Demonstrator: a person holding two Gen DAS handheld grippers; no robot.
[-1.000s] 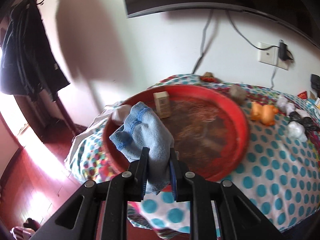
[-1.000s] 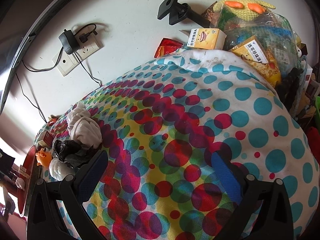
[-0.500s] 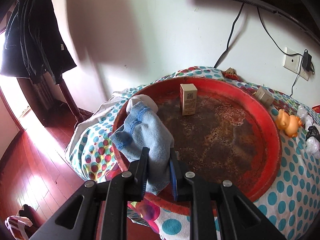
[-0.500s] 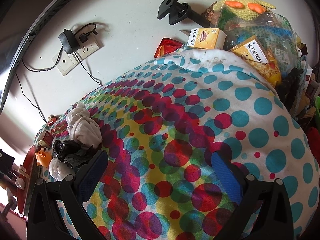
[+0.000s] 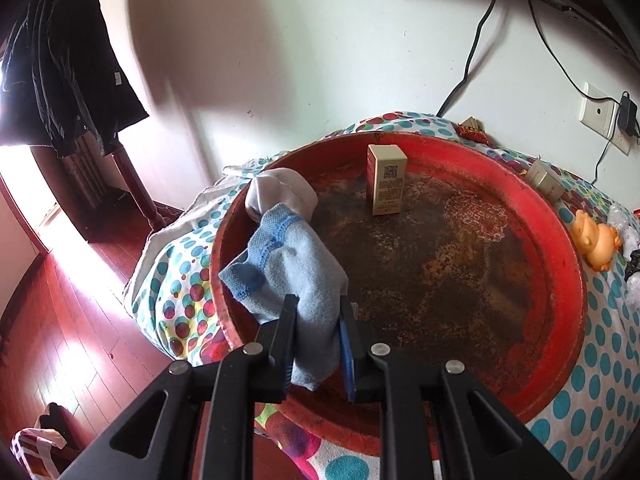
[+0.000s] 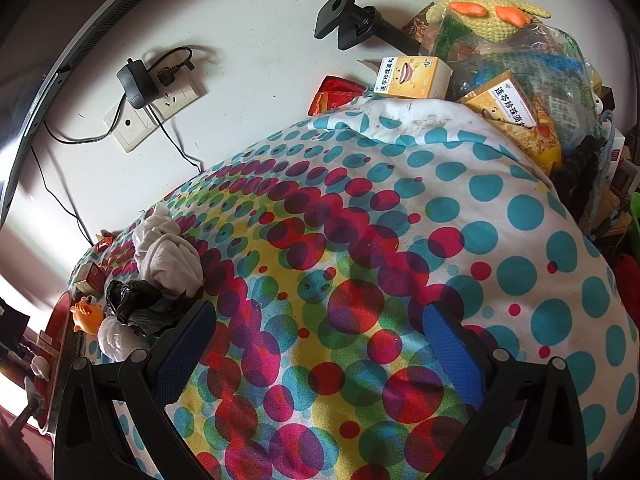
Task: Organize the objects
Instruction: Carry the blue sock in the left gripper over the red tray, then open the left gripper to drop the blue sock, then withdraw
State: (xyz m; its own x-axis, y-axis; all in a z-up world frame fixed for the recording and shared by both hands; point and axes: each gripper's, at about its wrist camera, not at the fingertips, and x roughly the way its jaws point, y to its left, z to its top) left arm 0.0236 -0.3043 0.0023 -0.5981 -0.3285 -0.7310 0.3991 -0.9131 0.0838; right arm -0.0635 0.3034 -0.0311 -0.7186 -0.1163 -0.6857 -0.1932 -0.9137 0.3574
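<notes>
Blue sock point(image 5: 296, 276) pinched between the pads of the left gripper point(image 5: 316, 340), jaws clamped tight on its lower part; upper part flops up and left, hanging over the near-left rim of the red tray point(image 5: 568, 264). White sock point(image 5: 280, 194) lies bunched on the tray's left rim, just behind the blue one. Small box point(image 5: 386, 180) stands upright at the tray's far side. Tray's middle and right bare.

Left view only: tray interior, wood floor point(image 5: 60, 320) dropping away past the spotted cloth's point(image 5: 600, 360) left edge, orange toy point(image 5: 596, 242) right of tray.

Right view only: right gripper point(image 6: 320, 340), jaws wide apart, nothing between, over open spotted cloth. Rolled socks point(image 6: 168, 258) and black bag point(image 6: 132, 296) far left; piled boxes point(image 6: 412, 78) along the far right edge.
</notes>
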